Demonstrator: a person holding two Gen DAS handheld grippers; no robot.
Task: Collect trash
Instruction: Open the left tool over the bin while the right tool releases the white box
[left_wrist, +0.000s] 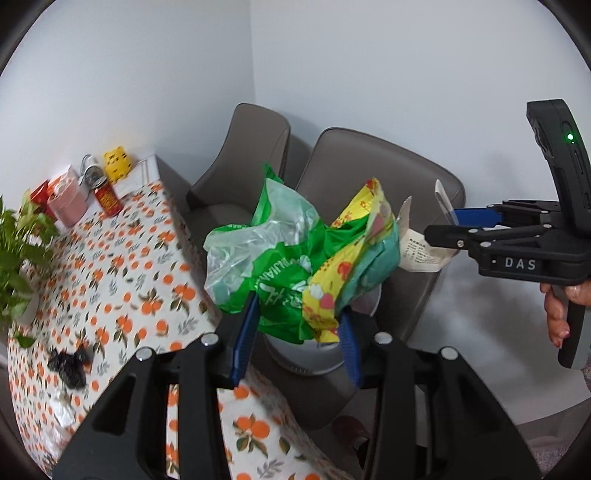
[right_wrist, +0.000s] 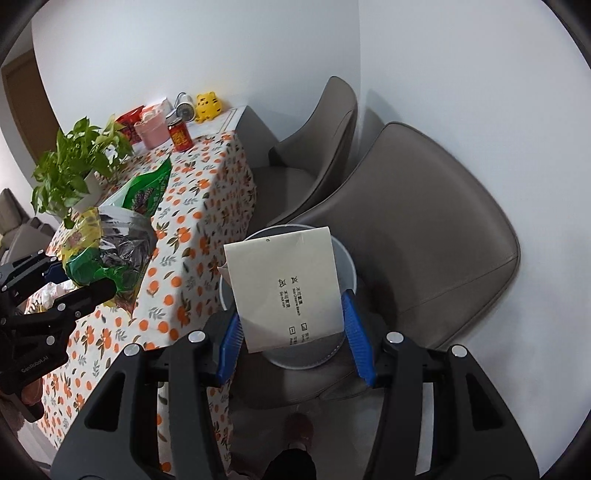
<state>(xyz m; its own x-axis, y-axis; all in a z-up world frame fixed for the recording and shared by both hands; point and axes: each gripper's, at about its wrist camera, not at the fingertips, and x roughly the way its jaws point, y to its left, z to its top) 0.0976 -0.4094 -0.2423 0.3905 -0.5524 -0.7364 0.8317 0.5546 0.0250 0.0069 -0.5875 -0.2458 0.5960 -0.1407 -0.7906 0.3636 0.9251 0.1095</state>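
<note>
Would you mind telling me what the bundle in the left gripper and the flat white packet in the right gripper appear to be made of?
The bundle of wrappers looks like thin plastic film: glossy, crumpled, partly translucent, with a silvery lining in the right wrist view. The flat white packet seems to be matte paper or paper-like sachet material: stiff, flat and printed, though a plastic coating cannot be ruled out.

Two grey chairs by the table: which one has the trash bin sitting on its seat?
The nearer grey chair, the one further from the wall end of the table. The grey bin stands on its seat; the far chair has a bare seat.
</note>
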